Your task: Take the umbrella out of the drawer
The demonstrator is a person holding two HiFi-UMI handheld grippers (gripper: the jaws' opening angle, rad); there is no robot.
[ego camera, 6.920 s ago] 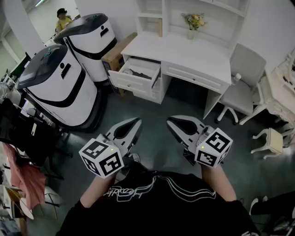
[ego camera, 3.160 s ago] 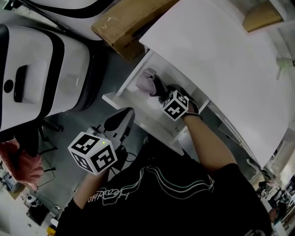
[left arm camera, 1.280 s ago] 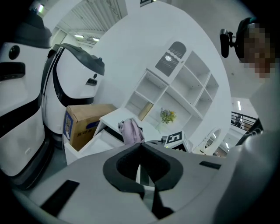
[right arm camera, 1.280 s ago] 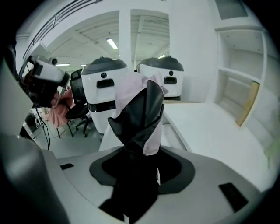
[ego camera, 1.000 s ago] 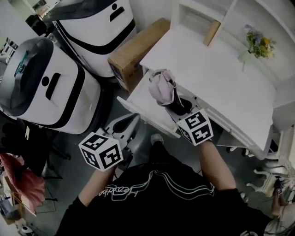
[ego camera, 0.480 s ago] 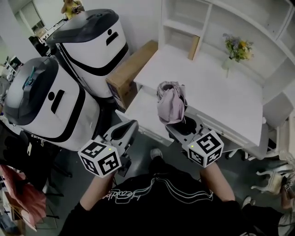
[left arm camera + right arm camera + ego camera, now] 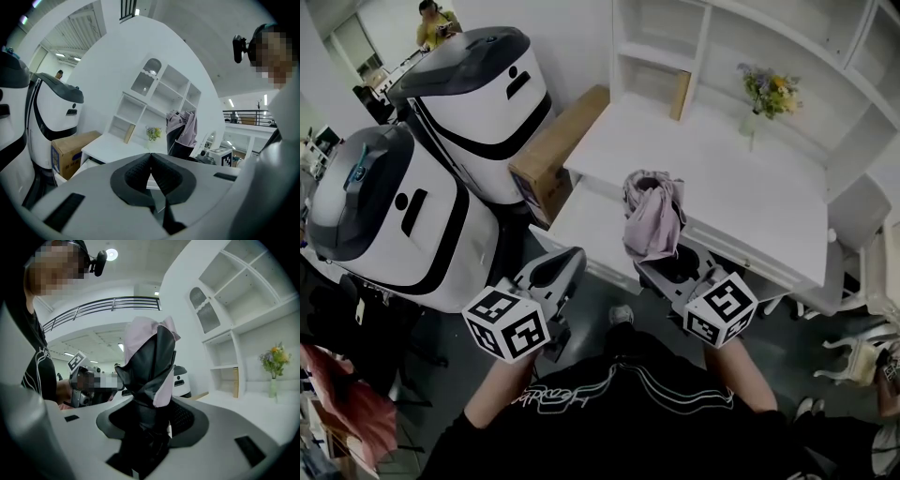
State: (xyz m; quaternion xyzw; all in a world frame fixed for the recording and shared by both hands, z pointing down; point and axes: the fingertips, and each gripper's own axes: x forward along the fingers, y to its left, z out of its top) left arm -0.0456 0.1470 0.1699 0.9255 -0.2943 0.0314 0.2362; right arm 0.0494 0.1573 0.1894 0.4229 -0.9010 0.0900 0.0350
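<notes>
Right gripper (image 7: 673,265): clenched on the dark lower end of the folded umbrella (image 7: 653,217)
Umbrella: pink and black; upright; lifted clear of the open drawer (image 7: 581,225), at the near left of the white desk (image 7: 750,202)
Left gripper (image 7: 555,274): jaws pressed together, empty; left of the umbrella, apart

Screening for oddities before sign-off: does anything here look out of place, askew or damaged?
Only small things: the umbrella held in the right gripper is loosely folded, its pink cloth bunched and rumpled, and the drawer of the desk stands open. Nothing looks spilled or broken.
</notes>
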